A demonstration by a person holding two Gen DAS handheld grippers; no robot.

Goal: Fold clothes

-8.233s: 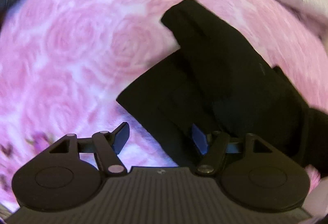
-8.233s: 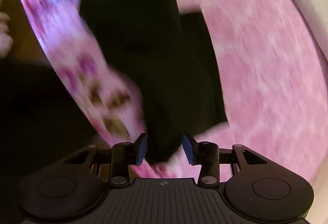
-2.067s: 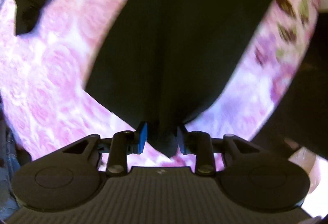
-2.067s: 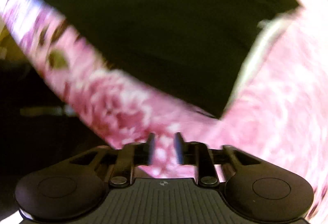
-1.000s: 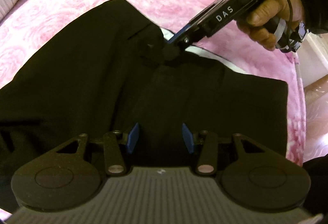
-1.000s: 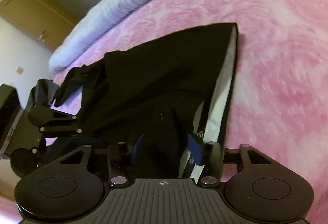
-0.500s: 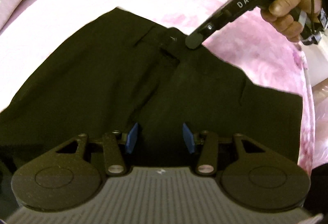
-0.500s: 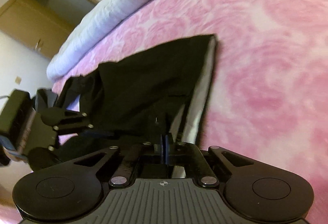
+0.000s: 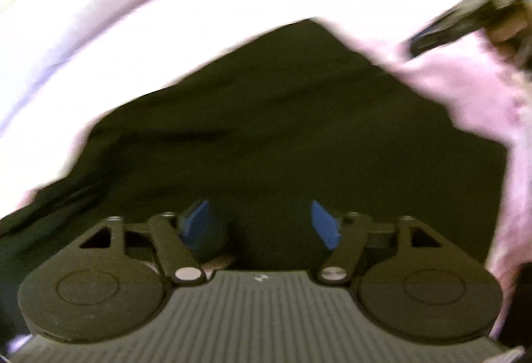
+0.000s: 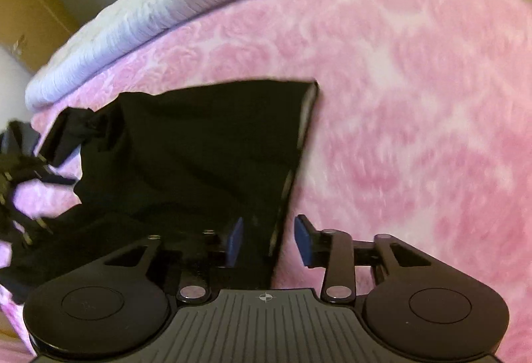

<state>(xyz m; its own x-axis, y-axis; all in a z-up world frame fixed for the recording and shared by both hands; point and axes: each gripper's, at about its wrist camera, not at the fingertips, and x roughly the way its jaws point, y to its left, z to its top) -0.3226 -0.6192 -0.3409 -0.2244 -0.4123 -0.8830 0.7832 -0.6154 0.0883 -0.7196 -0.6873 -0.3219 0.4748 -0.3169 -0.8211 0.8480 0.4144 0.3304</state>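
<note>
Quilt (image 10: 159,7) beyond trousers (image 10: 199,143) on bedspread (image 10: 415,97).

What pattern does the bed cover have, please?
Pink rose swirls on the bed cover, clearest in the right wrist view.

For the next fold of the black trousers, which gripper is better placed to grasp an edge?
Probably the right gripper: it is open with the trousers' side edge between its fingers. The left gripper, also open, faces only flat cloth.
</note>
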